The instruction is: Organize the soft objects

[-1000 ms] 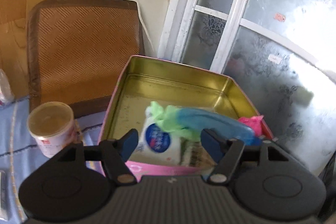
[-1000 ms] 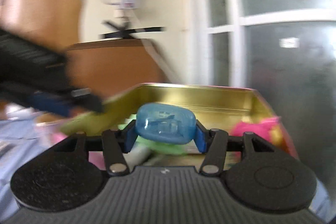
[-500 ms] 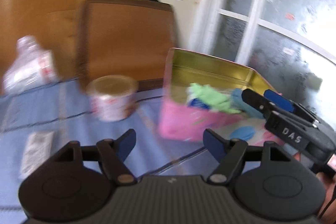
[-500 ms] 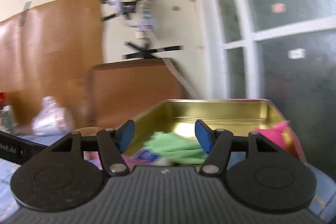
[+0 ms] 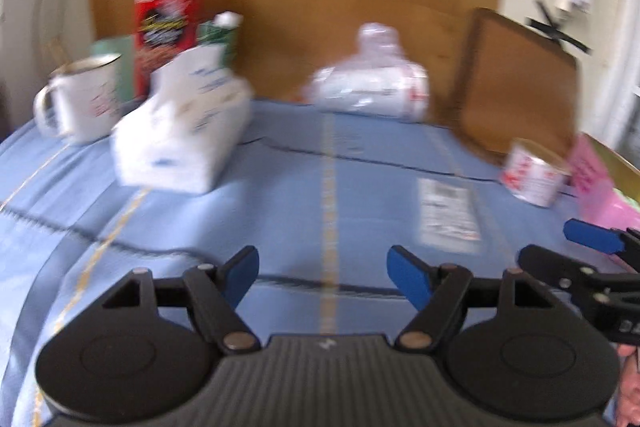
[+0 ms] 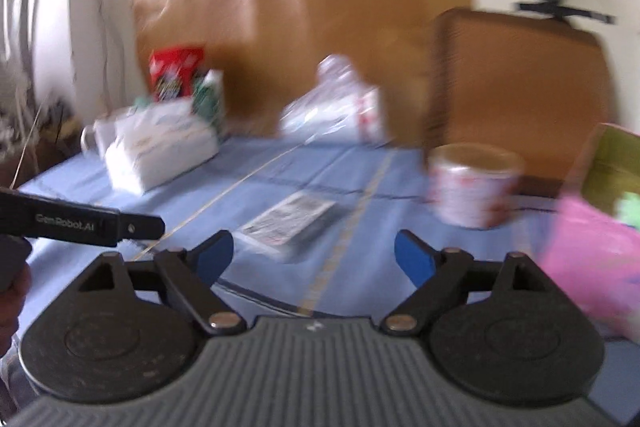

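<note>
- Tongs of the left hand stand open with nothing between the blue pads.
- Right tongs are opening, also empty (both pictures are blurred).
- Flat packet lies on the blue tabletop, just ahead of the right tongs.
- Pink tin sits to their right, a green soft thing inside.
- White tissue pack is far ahead of the left tongs, to the left.

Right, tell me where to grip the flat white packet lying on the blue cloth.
Probably across the flat packet's narrow width, coming down from above: it lies flat on the blue cloth, long and thin, nothing touching it. Both views are blurred, so its edges are uncertain.
</note>
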